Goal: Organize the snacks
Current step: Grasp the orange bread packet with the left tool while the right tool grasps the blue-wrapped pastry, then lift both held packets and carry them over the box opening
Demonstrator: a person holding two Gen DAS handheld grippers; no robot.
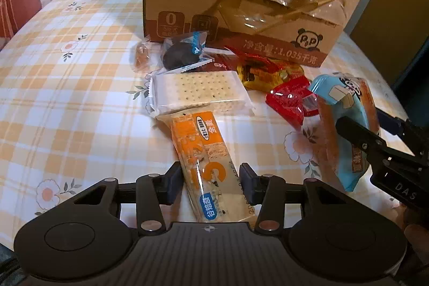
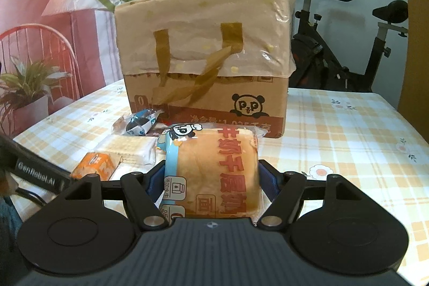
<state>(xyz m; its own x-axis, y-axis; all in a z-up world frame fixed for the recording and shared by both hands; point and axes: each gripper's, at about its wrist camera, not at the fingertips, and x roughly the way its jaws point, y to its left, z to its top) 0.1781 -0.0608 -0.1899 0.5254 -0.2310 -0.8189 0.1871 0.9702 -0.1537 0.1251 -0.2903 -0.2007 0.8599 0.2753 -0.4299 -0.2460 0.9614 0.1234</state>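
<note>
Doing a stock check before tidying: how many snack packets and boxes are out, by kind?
Bread packet: 1
Cracker pack: 1
Orange bar pack: 1
Chocolate cake: 1
Small packets: 4 (pale orange, brown, yellow-red, red)
Cardboard box: 1
Total: 9

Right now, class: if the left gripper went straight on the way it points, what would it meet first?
Past the orange snack bar between its jaws, the left gripper would probably meet the cracker pack; depth is unclear.
</note>
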